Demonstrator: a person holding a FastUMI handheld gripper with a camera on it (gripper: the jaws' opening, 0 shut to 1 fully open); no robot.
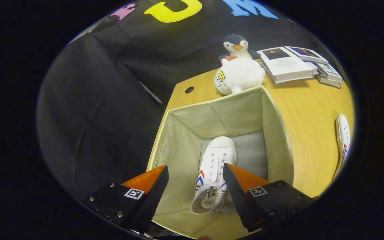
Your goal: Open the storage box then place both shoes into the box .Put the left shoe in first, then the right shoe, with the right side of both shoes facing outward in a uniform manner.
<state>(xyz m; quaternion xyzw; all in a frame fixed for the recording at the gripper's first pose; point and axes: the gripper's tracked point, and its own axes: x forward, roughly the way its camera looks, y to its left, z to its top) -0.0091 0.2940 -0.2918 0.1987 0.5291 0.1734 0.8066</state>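
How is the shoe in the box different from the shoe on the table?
The shoe in the box lies on the grey bottom of the box, between the open gripper's fingers. The shoe on the table lies outside, on bare wood beside the box. Both are white with red and blue stripes.

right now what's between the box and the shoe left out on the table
In the gripper view, only bare table lies between the box and the outside shoe. The open gripper hangs over the box, above the shoe inside.
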